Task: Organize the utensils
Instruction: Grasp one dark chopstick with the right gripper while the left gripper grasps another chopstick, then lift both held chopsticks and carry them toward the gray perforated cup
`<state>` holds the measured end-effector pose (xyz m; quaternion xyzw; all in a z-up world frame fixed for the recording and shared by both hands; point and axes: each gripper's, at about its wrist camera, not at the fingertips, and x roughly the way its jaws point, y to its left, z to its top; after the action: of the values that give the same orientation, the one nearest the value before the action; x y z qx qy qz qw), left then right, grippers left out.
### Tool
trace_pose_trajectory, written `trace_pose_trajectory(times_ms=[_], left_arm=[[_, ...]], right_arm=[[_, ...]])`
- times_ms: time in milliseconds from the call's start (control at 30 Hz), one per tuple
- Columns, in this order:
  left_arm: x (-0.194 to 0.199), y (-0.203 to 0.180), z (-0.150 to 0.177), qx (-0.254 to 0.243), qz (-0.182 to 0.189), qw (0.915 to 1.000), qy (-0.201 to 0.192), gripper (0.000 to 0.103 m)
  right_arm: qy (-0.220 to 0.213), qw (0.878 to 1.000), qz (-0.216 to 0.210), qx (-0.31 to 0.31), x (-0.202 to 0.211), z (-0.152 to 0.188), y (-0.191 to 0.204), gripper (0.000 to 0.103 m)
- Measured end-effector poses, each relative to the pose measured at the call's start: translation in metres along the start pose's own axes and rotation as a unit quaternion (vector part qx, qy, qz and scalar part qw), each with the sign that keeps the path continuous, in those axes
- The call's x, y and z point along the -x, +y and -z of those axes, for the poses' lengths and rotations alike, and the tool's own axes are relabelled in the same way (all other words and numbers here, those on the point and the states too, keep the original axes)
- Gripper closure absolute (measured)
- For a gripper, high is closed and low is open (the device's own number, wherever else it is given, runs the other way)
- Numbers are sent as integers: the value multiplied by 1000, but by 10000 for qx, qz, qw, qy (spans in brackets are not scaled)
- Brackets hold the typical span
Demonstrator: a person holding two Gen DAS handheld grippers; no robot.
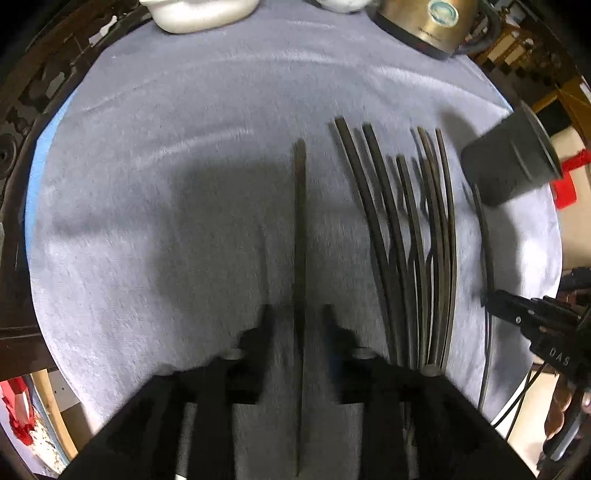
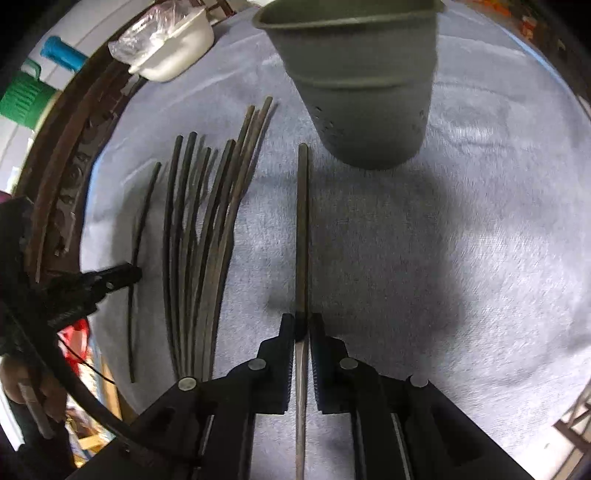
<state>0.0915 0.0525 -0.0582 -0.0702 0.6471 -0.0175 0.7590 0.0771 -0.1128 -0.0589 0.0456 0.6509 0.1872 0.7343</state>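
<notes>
Right tool (image 2: 302, 328) clamped on single chopstick (image 2: 302, 221); left tool (image 1: 300, 314) open, straddling another chopstick (image 1: 300, 229). Keep stick vertical, aim for grey holder (image 2: 362, 92) mouth w/o nudging pile (image 2: 199, 240).

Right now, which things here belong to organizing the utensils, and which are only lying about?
For the job:
- chopstick in the right tongs
- chopstick between the open left tongs
- chopstick pile
- gray holder cup

Lying about:
- white dish
- metal kettle
- gray cloth
</notes>
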Motion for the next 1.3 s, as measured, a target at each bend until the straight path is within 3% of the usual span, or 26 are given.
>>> trace_pose_trajectory(times_ms=[133, 167, 200, 233, 300, 333, 433, 567, 800, 900, 1067, 1167, 1300], left_arm=[[0, 0, -9, 54, -8, 10000, -57, 60], [-1, 0, -11, 51, -43, 10000, -43, 60], [-4, 0, -15, 64, -104, 9999, 7, 60], [-3, 1, -15, 78, -140, 9999, 48, 67], [-7, -1, -19, -19, -272, 9996, 25, 86], [-7, 0, -19, -70, -292, 9995, 35, 95], [-11, 1, -24, -137, -247, 9996, 85, 97], [-10, 11, -24, -224, -132, 9995, 177, 97], [-5, 48, -17, -76, 209, 9992, 318, 98], [16, 68, -4, 68, 393, 9992, 4, 98], [66, 93, 17, 429, 815, 9913, -936, 98], [96, 106, 30, 679, 945, 9791, -1667, 98], [130, 112, 51, 948, 938, 9503, -2812, 98]], right_arm=[[-97, 9998, 176, -16, 6, -17, 6, 62], [-116, 9997, 235, 3, 5, -22, 8, 49], [-136, 9992, 362, 27, 2, -28, 9, 45], [-86, 9990, 439, -5, -2, -33, 10, 45], [25, 9992, 390, 0, -9, -38, 14, 49], [37, 9988, 466, 116, -11, -40, 18, 59], [89, 9963, 805, 297, -15, -47, 26, 79], [320, 9911, 1130, 621, -19, -56, 30, 94], [529, 9855, 1289, 974, -22, -58, 41, 97], [286, 9908, 1000, 865, -13, -47, 45, 97], [-549, 9954, 434, 647, 26, -23, 49, 97], [-1144, 9923, 176, 446, 57, -4, 45, 97], [-2340, 9721, 49, 119, 112, 17, 25, 97]])
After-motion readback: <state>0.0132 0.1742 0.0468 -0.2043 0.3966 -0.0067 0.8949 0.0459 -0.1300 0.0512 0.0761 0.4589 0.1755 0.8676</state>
